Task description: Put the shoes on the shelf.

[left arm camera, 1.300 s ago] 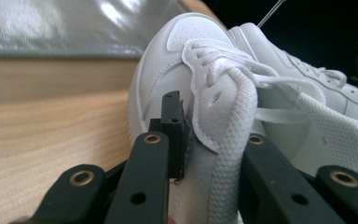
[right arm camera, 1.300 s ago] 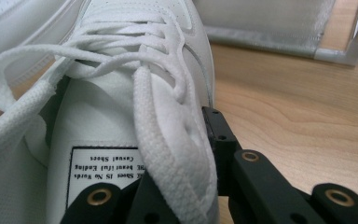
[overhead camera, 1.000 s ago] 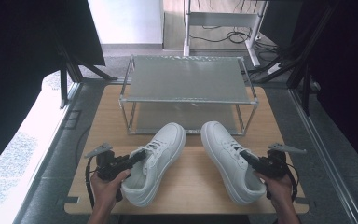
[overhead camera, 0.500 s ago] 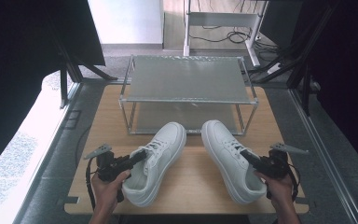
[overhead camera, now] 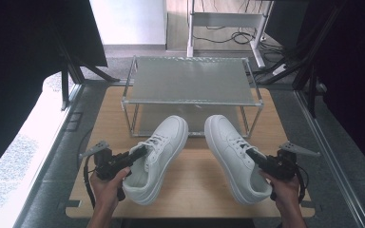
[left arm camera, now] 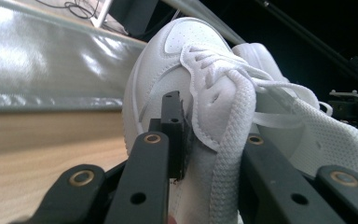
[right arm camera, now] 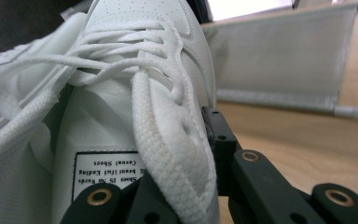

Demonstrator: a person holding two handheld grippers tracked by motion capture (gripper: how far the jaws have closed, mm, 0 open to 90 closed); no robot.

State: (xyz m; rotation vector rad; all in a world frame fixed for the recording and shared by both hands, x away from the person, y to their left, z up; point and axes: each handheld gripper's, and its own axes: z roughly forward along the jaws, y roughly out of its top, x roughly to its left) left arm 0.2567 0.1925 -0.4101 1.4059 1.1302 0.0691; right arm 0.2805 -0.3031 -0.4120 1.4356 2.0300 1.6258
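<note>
Two white lace-up sneakers lie side by side on the wooden table (overhead camera: 195,190), toes pointing away from me. My left gripper (overhead camera: 142,151) is shut on the outer collar wall of the left shoe (overhead camera: 166,137). In the left gripper view the padded collar of the left shoe (left arm camera: 168,60) sits pinched by that gripper (left arm camera: 214,126). My right gripper (overhead camera: 252,155) is shut on the outer collar wall of the right shoe (overhead camera: 225,140). In the right gripper view one jaw is outside the right shoe (right arm camera: 140,70) and the other inside, with the gripper (right arm camera: 177,149) clamping the collar.
A low metal-framed rack (overhead camera: 190,80) with a mesh top stands just beyond the shoe toes. Dark panels flank the table on both sides. In the left gripper view the right shoe (left arm camera: 265,58) and the other gripper (left arm camera: 349,105) show behind.
</note>
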